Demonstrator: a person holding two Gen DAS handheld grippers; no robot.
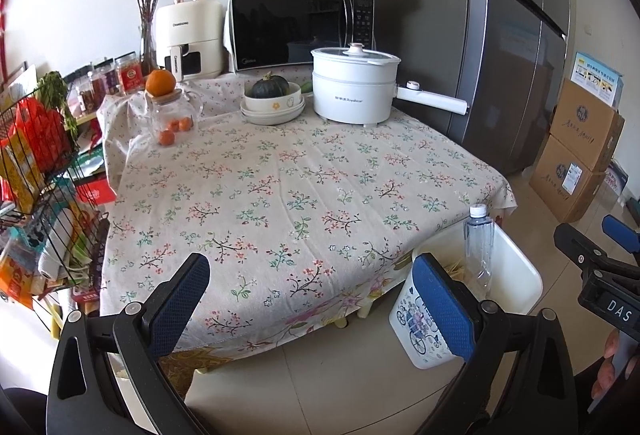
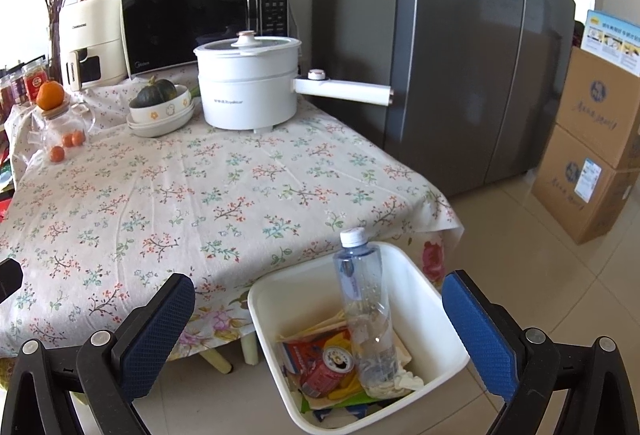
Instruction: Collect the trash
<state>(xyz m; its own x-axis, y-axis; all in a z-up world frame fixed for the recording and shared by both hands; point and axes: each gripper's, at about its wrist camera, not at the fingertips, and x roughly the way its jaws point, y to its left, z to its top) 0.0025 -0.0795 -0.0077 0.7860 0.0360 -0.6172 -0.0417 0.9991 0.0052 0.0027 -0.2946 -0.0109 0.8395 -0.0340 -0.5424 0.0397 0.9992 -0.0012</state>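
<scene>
A white trash bin stands on the floor at the table's right front corner; it also shows in the left wrist view. In it a clear plastic bottle with a white cap stands upright, also in the left wrist view. Beside it lie a red can, chopsticks, wrappers and crumpled tissue. My right gripper is open and empty, just above the bin. My left gripper is open and empty, before the table's front edge. The right gripper shows at the right edge of the left wrist view.
The table with a floral cloth carries a white electric pot, stacked bowls with a squash, a glass jar with oranges, a microwave and an air fryer. A wire rack stands left, a fridge and cardboard boxes right.
</scene>
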